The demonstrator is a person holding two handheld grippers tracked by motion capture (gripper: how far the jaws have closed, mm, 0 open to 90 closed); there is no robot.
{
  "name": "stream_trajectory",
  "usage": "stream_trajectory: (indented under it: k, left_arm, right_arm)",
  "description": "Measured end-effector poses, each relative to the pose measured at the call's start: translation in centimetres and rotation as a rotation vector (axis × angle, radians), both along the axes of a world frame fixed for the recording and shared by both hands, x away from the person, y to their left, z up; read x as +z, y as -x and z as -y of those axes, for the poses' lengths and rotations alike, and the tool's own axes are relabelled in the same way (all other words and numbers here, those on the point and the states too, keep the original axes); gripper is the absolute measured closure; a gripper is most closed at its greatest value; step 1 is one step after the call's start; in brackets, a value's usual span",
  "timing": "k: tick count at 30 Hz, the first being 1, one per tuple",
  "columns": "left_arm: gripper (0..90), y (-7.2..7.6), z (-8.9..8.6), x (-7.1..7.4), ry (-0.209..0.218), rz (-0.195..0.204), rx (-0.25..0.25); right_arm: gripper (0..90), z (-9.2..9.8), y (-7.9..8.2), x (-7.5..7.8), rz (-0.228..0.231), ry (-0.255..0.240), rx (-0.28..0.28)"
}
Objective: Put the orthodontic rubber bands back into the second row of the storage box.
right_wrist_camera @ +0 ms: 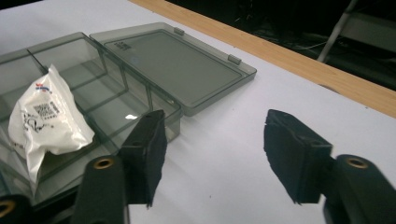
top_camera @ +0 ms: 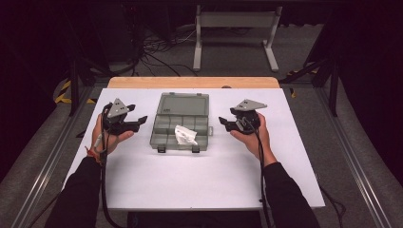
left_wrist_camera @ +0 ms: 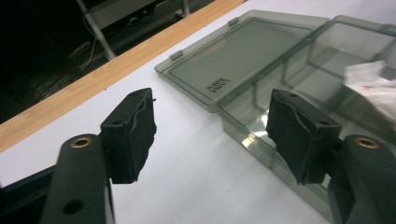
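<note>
- Your left gripper [top_camera: 141, 119] and right gripper [top_camera: 222, 121]: fingers spread wide, empty.
- Open smoky transparent plastic compartment box [top_camera: 167, 124] on the white desk [top_camera: 199, 175] holds a crumpled white packet [top_camera: 185, 135]; print illegible.

White table [top_camera: 190, 175] with a wooden strip [top_camera: 192, 82] along the far edge — pretty bare otherwise. Sitting right on it, near the middle toward the far side, is a smoky clear plastic box [top_camera: 167, 127] with its lid [top_camera: 184, 104] flipped open and lying flat on the table behind it. Inside one of the compartments there's a white packet [top_camera: 185, 135] — crumpled, some print on it.
</note>
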State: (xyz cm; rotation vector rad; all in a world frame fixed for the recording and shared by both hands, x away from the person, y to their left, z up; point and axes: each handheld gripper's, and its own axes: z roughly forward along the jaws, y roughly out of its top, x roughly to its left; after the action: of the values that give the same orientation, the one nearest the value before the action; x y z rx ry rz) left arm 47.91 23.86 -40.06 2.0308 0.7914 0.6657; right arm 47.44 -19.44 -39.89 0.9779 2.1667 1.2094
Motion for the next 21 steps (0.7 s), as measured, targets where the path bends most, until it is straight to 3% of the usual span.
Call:
stream_trajectory:
  k: [2,6,10,12,14,19,21]
  left_arm:
    - [45.8,-0.8,0.0,0.1,0.001,-0.018,0.003]
    - [59.7,-2.3,0.0,0.2,-0.011,-0.047,0.003]
    - [65.3,-3.7,0.0,0.3,-0.016,-0.059,0.022]
    - [66.5,-4.4,0.0,0.0,-0.007,-0.083,0.016]
    - [68.8,-5.0,0.2,-0.3,-0.019,-0.099,0.026]
    - [72.2,-6.6,0.2,-1.5,-0.023,-0.147,0.05]
    - [75.0,-7.0,0.3,-1.9,-0.013,-0.163,0.055]
  right_arm:
    - [48.9,-0.1,-0.7,0.2,-0.007,0.01,-0.005]
    - [61.0,-0.3,-2.4,0.2,-0.064,0.014,-0.005]
    - [66.8,-0.5,-4.0,0.0,-0.091,0.007,-0.007]
    - [70.2,-0.8,-4.8,-0.2,-0.096,0.02,-0.011]
    - [72.6,-1.2,-5.3,-0.4,-0.1,0.042,0.001]
    - [79.3,-2.8,-6.3,-1.1,-0.073,0.156,0.039]
    - [83.0,-3.3,-6.7,-1.5,-0.093,0.173,0.05]
